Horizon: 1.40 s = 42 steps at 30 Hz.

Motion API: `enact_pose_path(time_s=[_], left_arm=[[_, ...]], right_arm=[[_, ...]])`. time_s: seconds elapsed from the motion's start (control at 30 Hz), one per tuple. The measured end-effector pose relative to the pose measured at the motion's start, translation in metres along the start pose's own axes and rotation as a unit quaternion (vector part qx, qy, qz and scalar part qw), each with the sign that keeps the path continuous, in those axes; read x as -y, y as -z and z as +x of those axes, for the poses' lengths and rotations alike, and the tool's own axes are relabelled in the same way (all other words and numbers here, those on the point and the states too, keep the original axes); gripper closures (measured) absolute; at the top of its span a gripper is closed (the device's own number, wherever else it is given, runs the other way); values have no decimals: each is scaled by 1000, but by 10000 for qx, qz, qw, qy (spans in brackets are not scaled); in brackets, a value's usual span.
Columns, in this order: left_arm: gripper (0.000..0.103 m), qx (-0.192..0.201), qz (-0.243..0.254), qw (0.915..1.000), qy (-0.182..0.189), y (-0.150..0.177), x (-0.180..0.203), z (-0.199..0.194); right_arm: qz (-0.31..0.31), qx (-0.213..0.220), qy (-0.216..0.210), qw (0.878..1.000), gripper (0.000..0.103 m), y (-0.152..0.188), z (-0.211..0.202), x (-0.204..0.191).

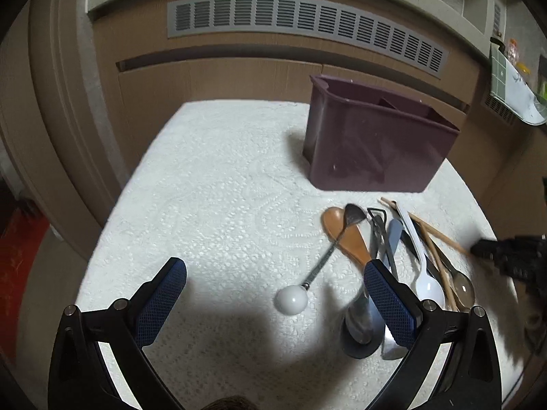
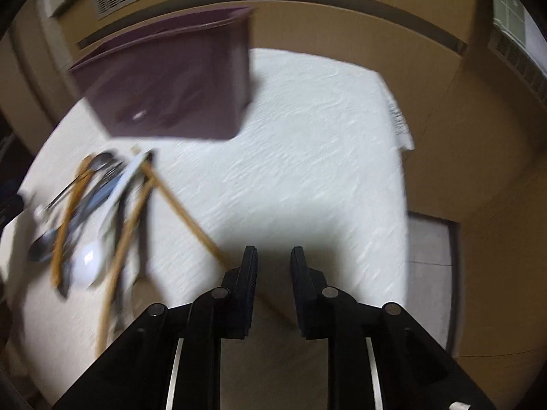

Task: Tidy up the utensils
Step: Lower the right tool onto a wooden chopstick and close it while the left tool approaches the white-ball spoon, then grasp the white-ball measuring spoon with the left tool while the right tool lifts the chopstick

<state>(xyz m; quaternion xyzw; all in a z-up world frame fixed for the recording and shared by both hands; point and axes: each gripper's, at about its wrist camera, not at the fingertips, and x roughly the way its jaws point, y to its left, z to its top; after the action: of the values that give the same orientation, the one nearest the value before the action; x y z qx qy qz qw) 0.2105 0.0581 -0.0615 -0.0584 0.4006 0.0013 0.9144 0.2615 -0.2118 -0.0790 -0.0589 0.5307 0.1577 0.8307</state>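
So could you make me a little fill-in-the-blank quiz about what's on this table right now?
1. The purple bin stands on a ____ textured cloth.
2. The metal spoon with the ball-shaped handle end lies across the ____ spoon.
3. The left gripper is wide ____, holding nothing.
4. The utensils lie on the cloth, not yet in the ____.

Missing words: white; wooden; open; bin

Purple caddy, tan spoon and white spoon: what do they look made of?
Purple caddy: looks like moulded plastic, glossy, with soft reflections on its wall. Tan spoon: probably wood, matte orange-brown with no glint. White spoon: likely plastic, smooth, uniformly white, with a faint sheen.
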Motion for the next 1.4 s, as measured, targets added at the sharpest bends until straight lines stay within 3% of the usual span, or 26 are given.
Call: enact_pose_path(time_s=[0.17, 0.33, 0.37, 0.4, 0.47, 0.53, 0.6, 0.63, 0.77, 0.9, 0.93, 1.0, 1.13, 1.17, 1.27, 1.4], left_arm=[[0, -67, 152, 9999, 39, 2, 6, 1], [0, 12, 185, 9997, -149, 5, 3, -4], [0, 14, 165, 9997, -174, 6, 1, -5], [0, -7, 112, 9998, -186, 7, -2, -5], [0, -141, -67, 9999, -63, 8, -11, -2], [0, -183, -176, 9997, -47, 8, -17, 1], [0, -211, -109, 9997, -84, 9, -18, 3], [1, -211, -113, 9997, -52, 10, -19, 3], [4, -223, -56, 9997, 119, 8, -16, -1], [9, -264, 27, 9992, 309, 5, -9, -6], [13, -283, 64, 9989, 368, 5, -6, -7], [22, -309, 183, 9982, 474, 4, 1, -8], [52, -524, 519, 9947, 723, 3, 13, -4], [55, -576, 571, 9938, 759, 2, 15, -3], [55, -604, 807, 9931, 593, 5, 16, -3], [55, -696, 574, 9954, 310, 9, 5, 6]], right_arm=[[-489, -37, -604, 9970, 83, 12, -16, -43], [-674, 354, -249, 9968, 66, -8, -18, -59], [-600, 353, -185, 9974, 56, -18, -14, -58], [-548, 357, -62, 9978, 32, -20, -13, -61], [-540, 574, 249, 9966, 8, -29, -8, -64], [-504, 813, 385, 9947, 18, -35, -9, -65], [-321, 558, -30, 9979, 69, -46, 2, -63], [-205, 437, -152, 9987, 74, -52, 11, -62], [63, 274, -144, 9995, 75, -63, 31, -55], [66, 163, -289, 9994, 96, -65, 38, -52], [56, 168, -292, 9994, 96, -63, 35, -50], [108, 268, -278, 9992, 98, -56, 26, -42], [366, 477, -294, 9978, 98, -37, 4, -24], [423, 553, -270, 9972, 98, -31, -1, -20], [534, 668, -342, 9958, 98, -16, -10, -11], [572, 718, -461, 9947, 98, -6, -10, -10]])
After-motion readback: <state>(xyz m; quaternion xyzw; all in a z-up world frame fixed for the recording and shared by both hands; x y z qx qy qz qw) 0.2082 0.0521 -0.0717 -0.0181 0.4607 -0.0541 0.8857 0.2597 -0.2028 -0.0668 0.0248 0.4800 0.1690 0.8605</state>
